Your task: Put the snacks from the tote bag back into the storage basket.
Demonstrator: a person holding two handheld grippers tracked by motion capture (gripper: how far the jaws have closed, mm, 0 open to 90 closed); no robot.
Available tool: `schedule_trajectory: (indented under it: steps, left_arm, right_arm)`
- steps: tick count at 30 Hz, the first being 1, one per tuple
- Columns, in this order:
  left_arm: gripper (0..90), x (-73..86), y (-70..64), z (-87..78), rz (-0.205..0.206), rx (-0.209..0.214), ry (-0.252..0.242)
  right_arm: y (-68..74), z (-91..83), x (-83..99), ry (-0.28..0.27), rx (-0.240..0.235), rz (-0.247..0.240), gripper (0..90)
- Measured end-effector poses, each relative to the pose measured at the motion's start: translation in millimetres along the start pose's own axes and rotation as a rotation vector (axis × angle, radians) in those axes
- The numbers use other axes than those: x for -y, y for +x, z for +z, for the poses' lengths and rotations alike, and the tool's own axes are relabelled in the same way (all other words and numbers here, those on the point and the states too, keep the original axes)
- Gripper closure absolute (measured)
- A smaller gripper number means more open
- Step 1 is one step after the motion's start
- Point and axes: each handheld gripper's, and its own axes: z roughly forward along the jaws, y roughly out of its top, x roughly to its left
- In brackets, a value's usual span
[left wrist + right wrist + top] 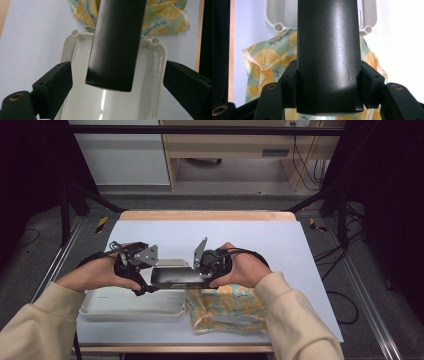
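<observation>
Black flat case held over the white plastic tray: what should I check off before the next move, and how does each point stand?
1. Right gripper clamped on the black flat case: ok, both jaws press its sides.
2. Left gripper gripping the case: not ok, jaws stand open, clear of its end.
3. Case above the white plastic tray: ok at the left end.
4. Tray interior free: ok where visible.
5. Lemon-print cloth pouch clear of the tray: ok, it lies beside the rim.
6. Case level: cannot tell.
</observation>
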Motion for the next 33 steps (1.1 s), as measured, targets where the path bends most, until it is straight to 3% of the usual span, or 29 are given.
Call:
schedule_trajectory:
  steps: [6, 12, 22, 33]
  left_arm:
    - [9.0, -3.5, -1.7, 7.7, 0.024, 0.013, 0.028]
    - [10.7, -5.6, -1.7, 17.2, 0.054, 0.027, 0.088]
    - [22.1, -8.1, -2.4, 27.7, 0.071, 0.037, 0.147]
    - [32.1, -7.3, -1.5, 34.4, 0.082, 0.051, 0.180]
  right_arm:
    - [0.8, 2.3, -1.6, -0.004, -0.005, -0.006, 43.5]
    - [1.8, 3.7, -3.6, -0.004, -0.013, -0.011, 43.5]
    - [3.7, 3.9, -4.8, 0.005, -0.026, -0.013, 43.5]
    - [5.6, 4.0, -6.6, 0.006, -0.036, -0.014, 43.5]
